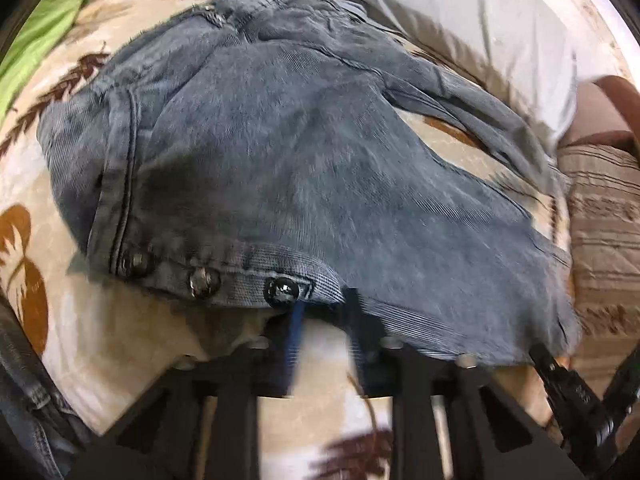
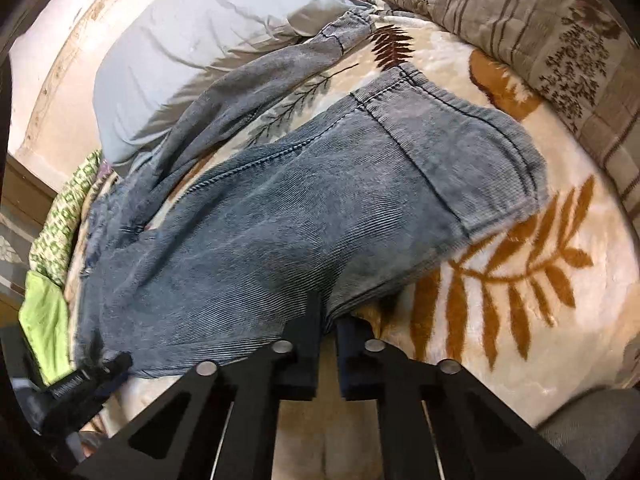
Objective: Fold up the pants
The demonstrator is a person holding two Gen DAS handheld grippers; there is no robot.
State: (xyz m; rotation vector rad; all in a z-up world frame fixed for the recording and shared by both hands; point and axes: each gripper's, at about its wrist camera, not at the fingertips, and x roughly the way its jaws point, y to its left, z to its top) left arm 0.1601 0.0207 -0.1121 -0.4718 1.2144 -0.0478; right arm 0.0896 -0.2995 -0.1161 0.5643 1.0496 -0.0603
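Faded blue denim pants [image 1: 280, 152] lie spread on a cream blanket with brown leaf prints [image 1: 80, 320]. In the left wrist view my left gripper [image 1: 324, 312] is shut on the pants' waistband beside three metal buttons [image 1: 282, 291]. In the right wrist view the pants [image 2: 300, 220] stretch away with one leg's hem [image 2: 448, 104] far right and the other leg [image 2: 280, 76] trailing toward a pillow. My right gripper [image 2: 328, 320] is shut on the pants' near edge. The left gripper [image 2: 92, 372] shows at the pants' lower left corner.
A grey-white pillow [image 2: 192, 40] lies along the wall side. A patterned beige quilt [image 2: 540, 32] borders the blanket's far side. Green fabric [image 2: 44, 320] sits at the left edge. More dark denim [image 1: 24, 400] lies at lower left in the left wrist view.
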